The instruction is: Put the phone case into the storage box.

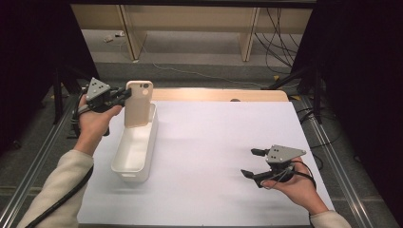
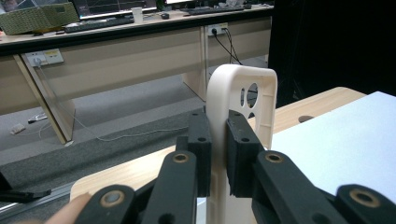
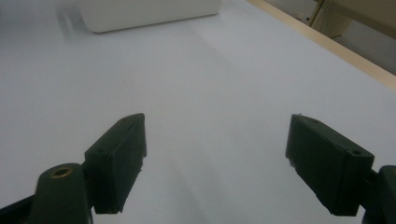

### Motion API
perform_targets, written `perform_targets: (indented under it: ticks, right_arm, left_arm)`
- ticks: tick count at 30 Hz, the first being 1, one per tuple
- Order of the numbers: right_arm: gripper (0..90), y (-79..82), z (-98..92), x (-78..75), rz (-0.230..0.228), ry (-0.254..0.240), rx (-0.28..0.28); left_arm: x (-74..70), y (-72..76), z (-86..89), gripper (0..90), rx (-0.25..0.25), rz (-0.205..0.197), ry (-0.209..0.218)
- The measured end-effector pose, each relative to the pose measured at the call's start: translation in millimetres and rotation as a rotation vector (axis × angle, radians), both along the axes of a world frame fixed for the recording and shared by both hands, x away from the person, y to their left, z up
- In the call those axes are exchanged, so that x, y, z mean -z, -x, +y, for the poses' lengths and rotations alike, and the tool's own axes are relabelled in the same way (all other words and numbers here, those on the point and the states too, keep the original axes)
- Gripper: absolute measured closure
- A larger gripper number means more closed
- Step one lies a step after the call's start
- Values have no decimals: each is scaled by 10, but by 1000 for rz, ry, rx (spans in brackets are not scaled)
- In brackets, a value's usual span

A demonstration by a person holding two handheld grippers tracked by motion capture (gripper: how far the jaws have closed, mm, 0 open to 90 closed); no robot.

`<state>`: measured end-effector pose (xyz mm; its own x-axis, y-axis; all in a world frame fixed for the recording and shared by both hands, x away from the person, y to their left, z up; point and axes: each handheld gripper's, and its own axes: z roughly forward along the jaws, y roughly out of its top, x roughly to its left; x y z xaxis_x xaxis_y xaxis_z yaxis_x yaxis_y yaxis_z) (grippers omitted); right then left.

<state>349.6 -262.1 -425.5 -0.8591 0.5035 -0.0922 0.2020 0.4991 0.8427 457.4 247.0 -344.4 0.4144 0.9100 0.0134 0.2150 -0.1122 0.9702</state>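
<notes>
A beige phone case (image 1: 139,103) stands upright over the far end of a white oblong bin (image 1: 137,148) at the table's left. My left gripper (image 1: 124,96) is shut on the case's left edge, and the left gripper view shows both black pads pressed on the case (image 2: 243,98), whose camera cut-out faces right. My right gripper (image 1: 252,163) rests low over the white sheet at the right front, jaws wide apart with nothing between them. In the right gripper view the bin (image 3: 149,14) lies far ahead of that open gripper (image 3: 217,161).
A white sheet (image 1: 209,156) covers the wooden table (image 1: 218,95). Metal rails run along both table sides. Beyond the far edge are bench legs, floor cables and black drapes. A desk with a keyboard (image 2: 93,23) shows in the left gripper view.
</notes>
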Motion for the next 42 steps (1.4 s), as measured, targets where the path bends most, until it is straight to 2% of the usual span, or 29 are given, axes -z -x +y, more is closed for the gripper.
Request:
perform_targets:
  ticks: [42]
  right_arm:
    - [217,-4,0,5,1,-1,-5]
  left_arm:
    - [109,-182,-48,815,-8,-3,-9]
